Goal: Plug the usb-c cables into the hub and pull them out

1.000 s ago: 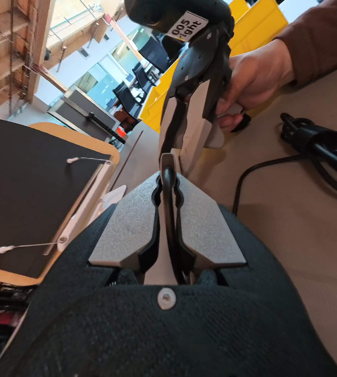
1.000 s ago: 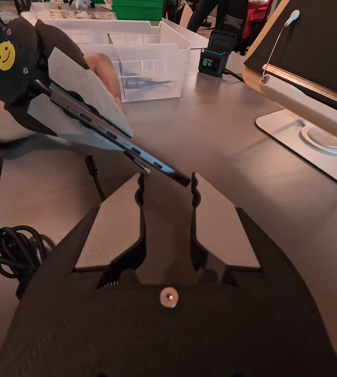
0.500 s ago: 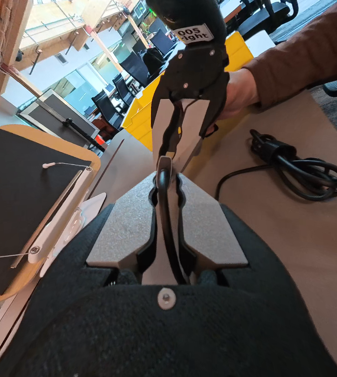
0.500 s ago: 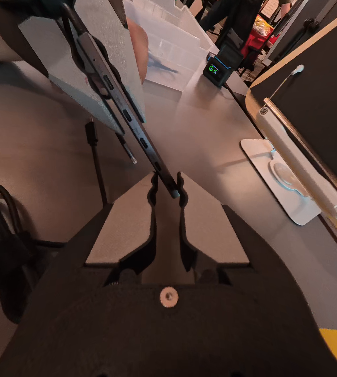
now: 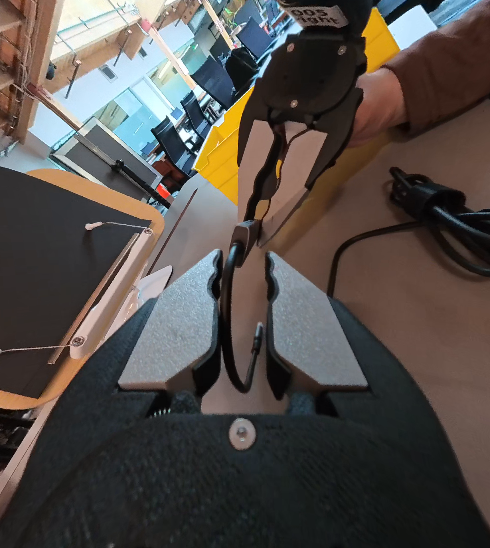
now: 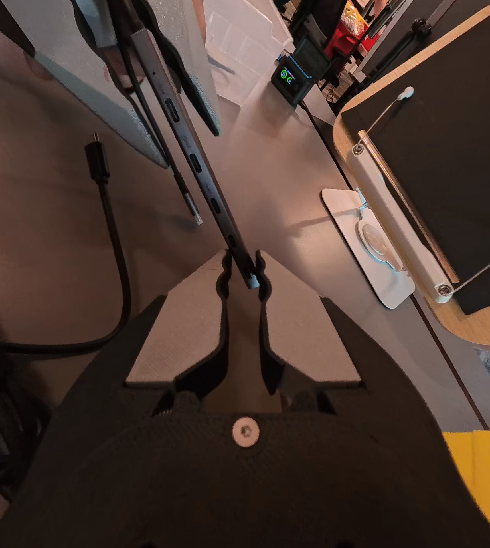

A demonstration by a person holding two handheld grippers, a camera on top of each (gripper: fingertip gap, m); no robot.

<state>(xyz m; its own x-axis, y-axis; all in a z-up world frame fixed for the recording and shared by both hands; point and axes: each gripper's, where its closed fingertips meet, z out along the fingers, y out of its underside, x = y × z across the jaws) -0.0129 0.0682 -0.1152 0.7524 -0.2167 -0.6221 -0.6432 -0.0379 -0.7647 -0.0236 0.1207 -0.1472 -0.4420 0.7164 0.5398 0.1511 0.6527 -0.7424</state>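
Observation:
The slim grey hub (image 6: 199, 172) hangs in the air, tilted, with its row of ports facing the right wrist view. My right gripper (image 6: 243, 267) is shut on the hub's near end. My left gripper (image 5: 242, 264) is open, and the hub's other end (image 5: 245, 237) sits just beyond its fingertips, apart from them. The hub's own short black cable (image 5: 227, 326) loops between the left fingers, and its silver plug (image 6: 197, 218) hangs free. A loose black USB-C cable (image 6: 119, 267) lies on the table with its plug (image 6: 97, 160) unconnected.
A bundled black cable coil (image 5: 460, 222) lies on the table at the right. A black board with a wooden rim (image 6: 445, 148) stands on a white stand base (image 6: 368, 246). A small black device with a lit screen (image 6: 292, 80), clear plastic bins (image 6: 238, 44) and a yellow bin (image 5: 223, 160) stand farther back. My right fingertips sit around 7 centimeters from my left ones.
My left gripper has opened and let go of the hub. My right gripper has moved onto the hub's end and closed on it.

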